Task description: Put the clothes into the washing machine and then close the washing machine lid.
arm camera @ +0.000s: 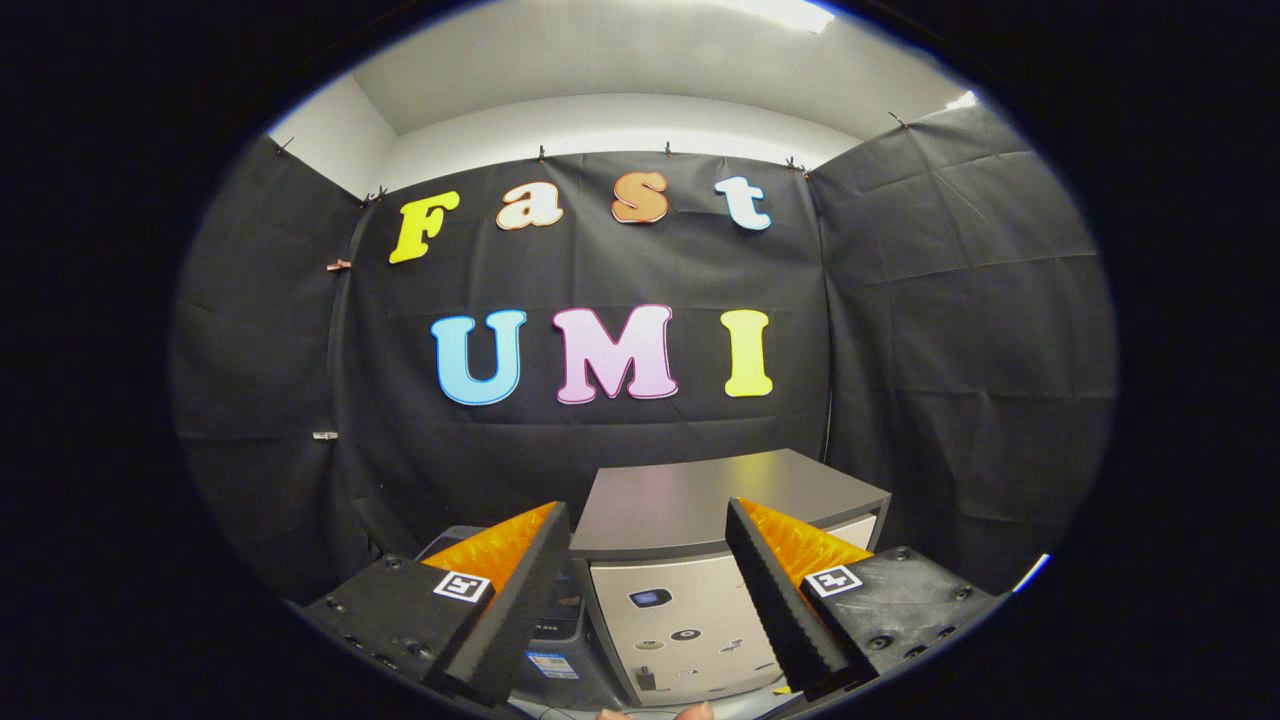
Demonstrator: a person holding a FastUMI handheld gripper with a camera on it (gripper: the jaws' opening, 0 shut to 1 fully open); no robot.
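Washer, grey lid down, stands low in the middle of the frame against the black cloth wall, just beyond the gripper, whose fingers are spread and hold nothing.

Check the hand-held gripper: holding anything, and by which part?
Nothing held. The hand-held gripper is open, fingers spread apart with only air between them; the washing machine stands beyond them.
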